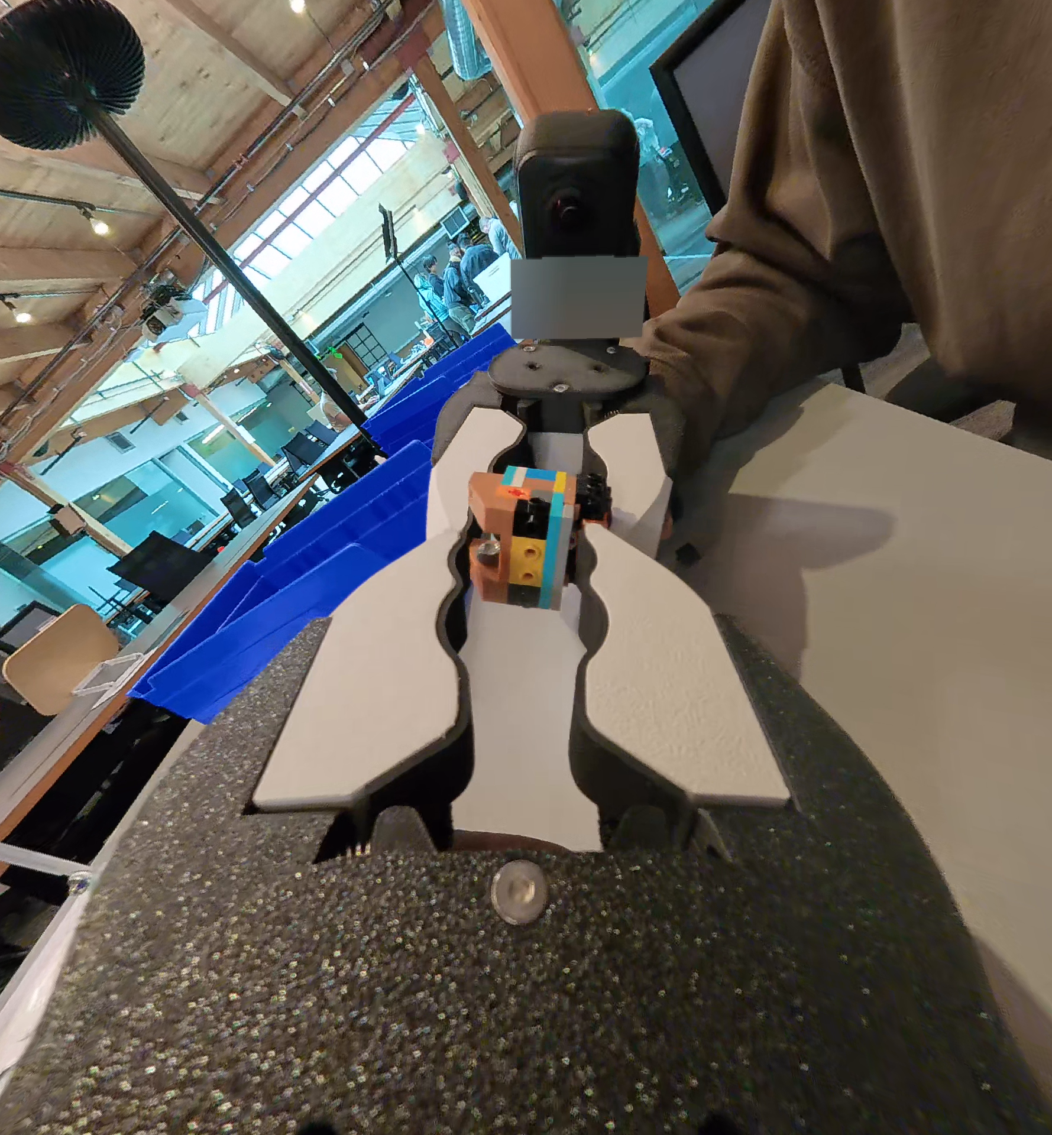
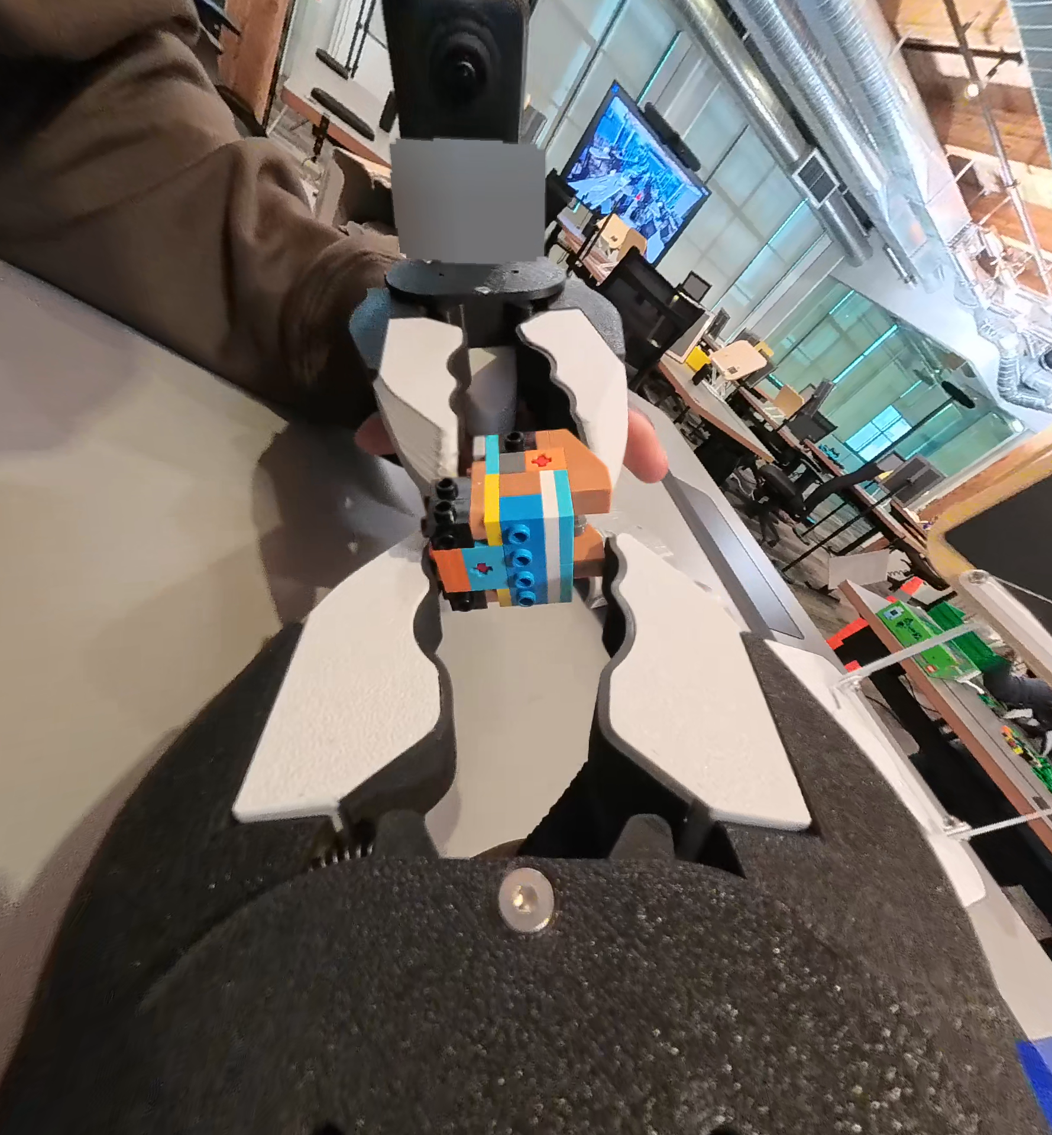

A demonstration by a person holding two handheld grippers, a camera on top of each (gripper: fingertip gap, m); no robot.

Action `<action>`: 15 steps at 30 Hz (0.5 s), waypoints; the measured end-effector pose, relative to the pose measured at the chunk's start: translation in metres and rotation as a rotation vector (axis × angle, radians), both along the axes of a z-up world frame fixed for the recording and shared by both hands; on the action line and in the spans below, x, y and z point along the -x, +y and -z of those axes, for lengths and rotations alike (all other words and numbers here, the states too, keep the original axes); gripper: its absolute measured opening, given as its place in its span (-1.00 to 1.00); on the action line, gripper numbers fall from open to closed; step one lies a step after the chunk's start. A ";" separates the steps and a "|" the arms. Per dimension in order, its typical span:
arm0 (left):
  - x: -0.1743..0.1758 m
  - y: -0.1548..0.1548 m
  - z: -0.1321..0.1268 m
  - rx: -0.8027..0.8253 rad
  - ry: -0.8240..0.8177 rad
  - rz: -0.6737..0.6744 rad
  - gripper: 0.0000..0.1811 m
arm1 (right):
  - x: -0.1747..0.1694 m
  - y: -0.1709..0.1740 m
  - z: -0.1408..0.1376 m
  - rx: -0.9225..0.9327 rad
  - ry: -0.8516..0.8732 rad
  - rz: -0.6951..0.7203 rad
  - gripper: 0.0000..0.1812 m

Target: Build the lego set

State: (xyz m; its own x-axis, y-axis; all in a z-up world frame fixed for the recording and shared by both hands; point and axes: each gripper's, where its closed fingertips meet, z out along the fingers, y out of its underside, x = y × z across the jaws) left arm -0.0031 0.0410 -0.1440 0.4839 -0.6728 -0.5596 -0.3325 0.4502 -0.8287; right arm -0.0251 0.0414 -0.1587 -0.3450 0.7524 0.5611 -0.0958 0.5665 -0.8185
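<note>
Between the 2 grippers, above the white table (image 1: 916,583), a small lego build (image 1: 526,540) of brown, orange, yellow, blue, grey and black bricks was held clear of the surface. It was clamped at its near end by the left gripper (image 1: 520,574), whose white fingers (image 1: 388,669) were closed to a narrow gap around the bricks. From the far side it was met by the right gripper (image 1: 532,485), also closed down on the model, with a black camera (image 1: 575,184) standing upright on its body and a brown sleeve (image 1: 818,307) behind it.

Seen from the right wrist view, the same lego build (image 2: 523,528) was gripped across its lower part by the right gripper (image 2: 520,571), while the left gripper (image 2: 495,442) was pressed in on its upper part, and fingertips of a hand (image 2: 646,448) were visible just behind that gripper. A row of black studs (image 2: 446,513) was turned outward on the model's left side.

Along the table's far edge a row of blue bins (image 1: 302,589) was stacked closely. A black lamp on a pole (image 1: 56,74) was raised beyond them. Farther off, a lit wall screen (image 2: 634,178), office chairs and other tables were seen.
</note>
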 end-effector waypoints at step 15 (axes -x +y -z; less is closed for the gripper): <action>0.003 0.005 0.002 0.025 -0.059 -0.014 -0.77 | 0.003 0.003 0.003 0.084 -0.037 0.009 -0.45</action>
